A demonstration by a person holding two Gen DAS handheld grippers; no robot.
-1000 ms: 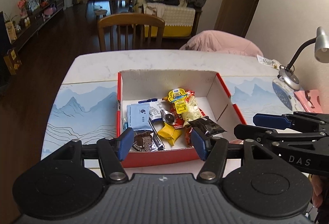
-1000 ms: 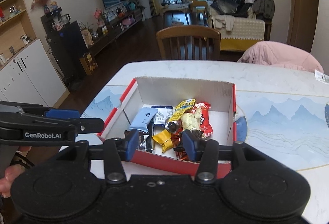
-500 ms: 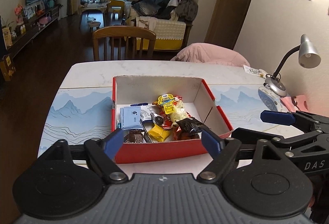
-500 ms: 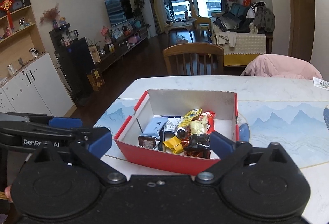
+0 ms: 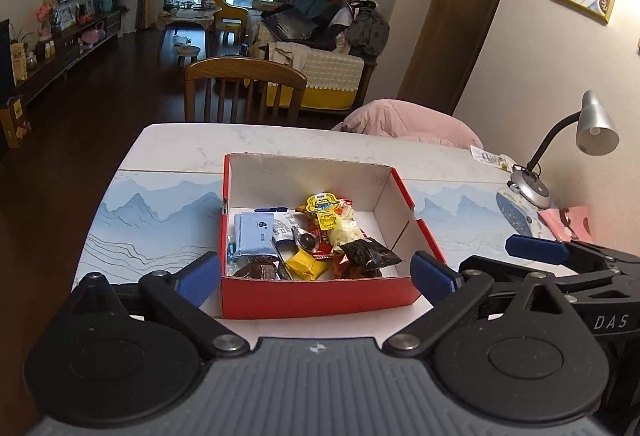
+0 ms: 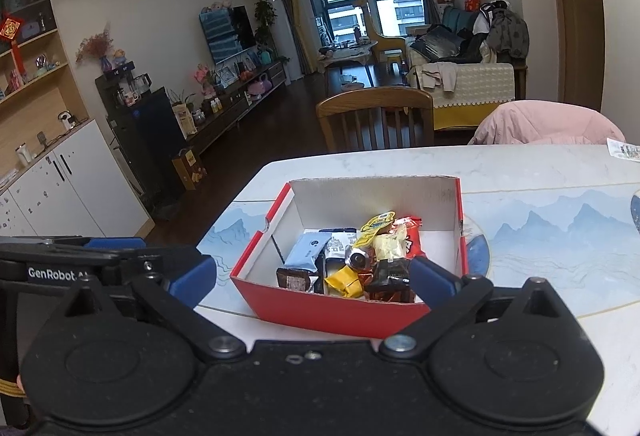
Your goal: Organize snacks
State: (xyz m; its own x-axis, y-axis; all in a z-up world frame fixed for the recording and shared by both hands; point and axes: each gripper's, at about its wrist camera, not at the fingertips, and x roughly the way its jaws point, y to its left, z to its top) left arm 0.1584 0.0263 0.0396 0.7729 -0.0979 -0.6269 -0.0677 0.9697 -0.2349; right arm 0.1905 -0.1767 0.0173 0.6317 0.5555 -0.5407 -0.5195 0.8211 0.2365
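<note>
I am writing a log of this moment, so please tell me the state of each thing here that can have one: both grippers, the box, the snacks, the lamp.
Left gripper: jaws wide open, holding nothing.
Right gripper: jaws wide open, holding nothing.
Red cardboard box with white inside: open, no lid, upright on the table.
Wrapped snacks: piled loosely inside the box, wrappers sealed as far as visible.
Grey gooseneck desk lamp: appears off.

Both grippers — left gripper, right gripper — fingers spread
</note>
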